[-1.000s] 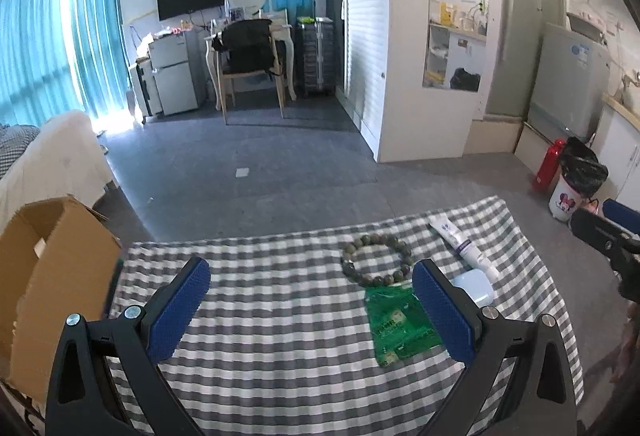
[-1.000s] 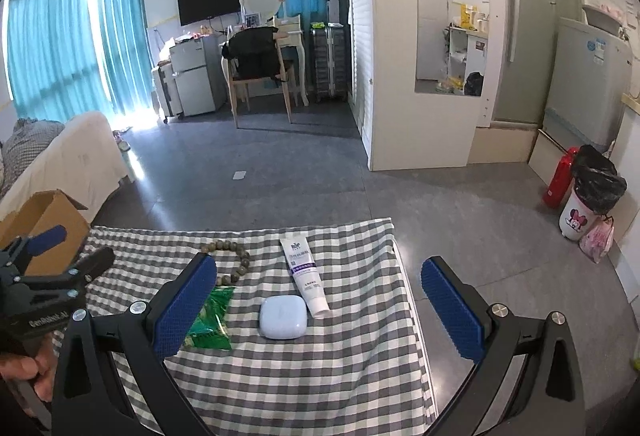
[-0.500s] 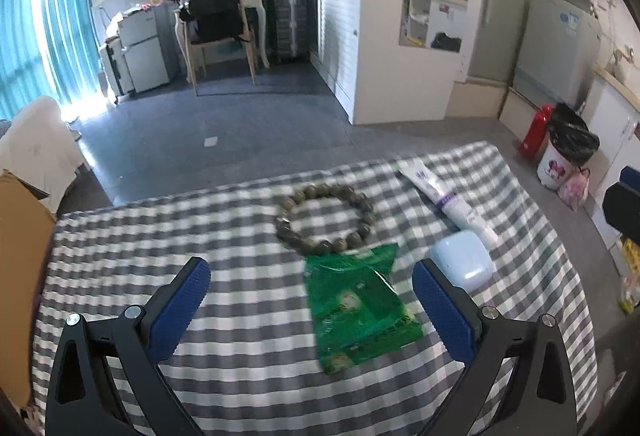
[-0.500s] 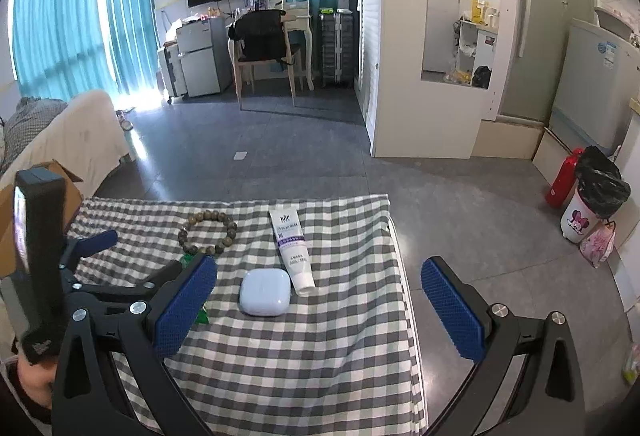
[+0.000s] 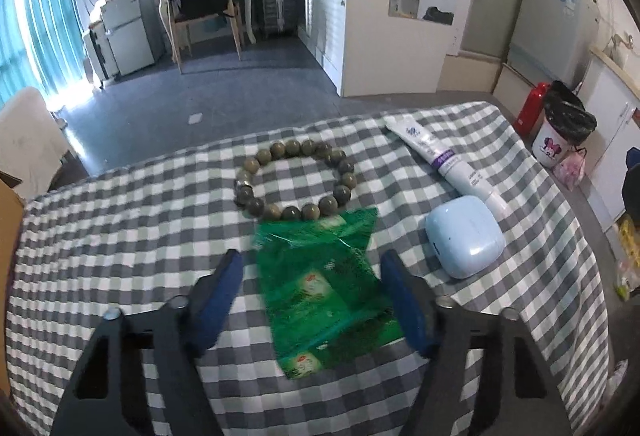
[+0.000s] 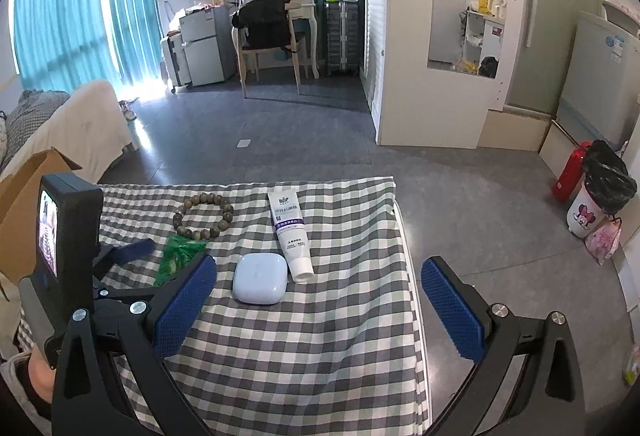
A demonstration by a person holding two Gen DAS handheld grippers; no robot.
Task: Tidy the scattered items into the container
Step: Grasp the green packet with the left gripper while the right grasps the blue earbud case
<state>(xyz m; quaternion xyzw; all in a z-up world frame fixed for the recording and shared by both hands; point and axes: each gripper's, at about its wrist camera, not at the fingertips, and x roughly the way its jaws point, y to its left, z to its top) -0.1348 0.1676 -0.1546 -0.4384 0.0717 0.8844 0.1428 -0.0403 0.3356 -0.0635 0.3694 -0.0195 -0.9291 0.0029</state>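
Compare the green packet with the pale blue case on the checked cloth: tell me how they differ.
The green packet is flat, crinkled and shiny; the pale blue case is smooth, rounded and thick. The packet lies between the closing jaws of the left gripper; the case lies outside them, beside the tube. Both rest on the checked cloth.
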